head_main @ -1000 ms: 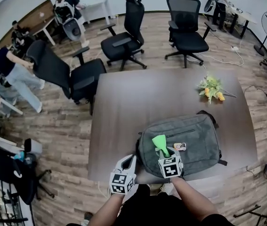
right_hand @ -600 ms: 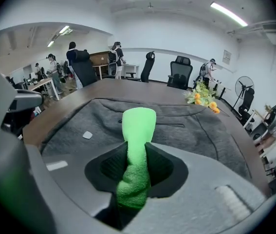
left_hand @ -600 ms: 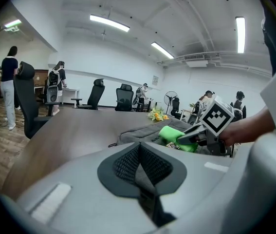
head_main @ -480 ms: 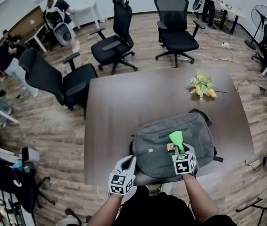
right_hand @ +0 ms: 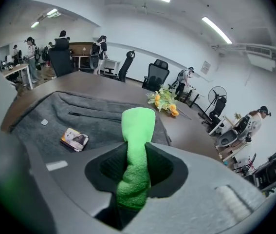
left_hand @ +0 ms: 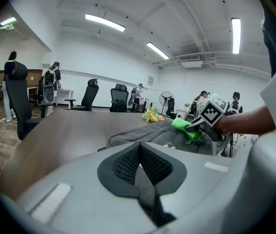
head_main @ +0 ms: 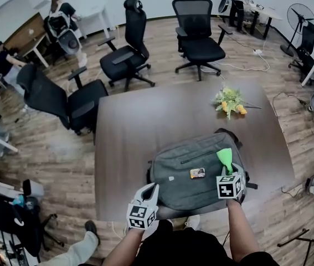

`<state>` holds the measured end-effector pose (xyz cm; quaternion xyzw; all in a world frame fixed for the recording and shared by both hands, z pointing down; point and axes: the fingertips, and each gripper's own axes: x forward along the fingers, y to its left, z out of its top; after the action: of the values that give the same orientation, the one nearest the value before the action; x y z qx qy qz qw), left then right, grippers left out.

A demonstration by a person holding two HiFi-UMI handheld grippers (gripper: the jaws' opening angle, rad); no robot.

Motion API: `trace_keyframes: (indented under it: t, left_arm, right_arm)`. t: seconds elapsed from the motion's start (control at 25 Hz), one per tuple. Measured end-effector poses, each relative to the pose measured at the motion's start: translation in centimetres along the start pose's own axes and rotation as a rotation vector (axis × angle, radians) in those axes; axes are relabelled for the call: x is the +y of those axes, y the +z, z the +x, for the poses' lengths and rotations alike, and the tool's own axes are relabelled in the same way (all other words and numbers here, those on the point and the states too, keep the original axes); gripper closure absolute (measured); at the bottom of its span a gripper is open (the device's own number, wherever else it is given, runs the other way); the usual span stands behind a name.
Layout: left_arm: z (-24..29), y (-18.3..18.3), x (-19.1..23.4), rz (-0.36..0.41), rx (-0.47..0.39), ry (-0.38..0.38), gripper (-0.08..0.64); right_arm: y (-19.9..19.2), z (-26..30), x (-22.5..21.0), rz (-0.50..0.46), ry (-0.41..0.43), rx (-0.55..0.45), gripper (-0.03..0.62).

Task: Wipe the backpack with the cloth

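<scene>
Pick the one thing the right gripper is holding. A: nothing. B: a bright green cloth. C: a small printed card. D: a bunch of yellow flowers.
B: the right gripper is shut on the bright green cloth, which sticks up from between its jaws above the grey fabric backpack.

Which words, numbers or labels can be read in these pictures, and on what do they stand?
No text can be read in any view.
Small card on the backpack: its print is too blurred to read.
Small pale patch on the backpack: too small to read.
Wall sign far behind the table: too small to read.
</scene>
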<state>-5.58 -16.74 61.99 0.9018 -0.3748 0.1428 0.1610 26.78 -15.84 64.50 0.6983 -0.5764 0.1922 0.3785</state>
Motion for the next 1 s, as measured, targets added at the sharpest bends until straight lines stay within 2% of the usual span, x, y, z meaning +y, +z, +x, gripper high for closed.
trace_keyframes:
  t: [0.2,0.4,0.6,0.72,1.0]
  left_arm:
    - [0.2,0.2,-0.2,0.004,-0.006,-0.001,0.540]
    - [0.1,0.2,-0.5,0.008,-0.005,0.001,0.540]
    - [-0.2,-0.1,-0.7,0.010,-0.001,0.007,0.540]
    - [-0.3,-0.3,-0.8,0.009,0.002,0.012,0.540]
    - [-0.7,-0.7,-0.9,0.002,0.007,0.028,0.540]
  right_arm:
    - [-0.9,-0.2,-3.1,-0.013,-0.067,0.014,0.494]
    - [-1.4,-0.8,-4.1,-0.016,-0.077,0.013,0.492]
    - [-1.4,-1.5,-3.6,-0.057,-0.071,-0.006,0.492]
    - [-0.9,-2.3,-2.7,-0.040,-0.031,-0.029,0.492]
    - [-0.3,-3.6,3.5,0.035,0.157,-0.061,0.492]
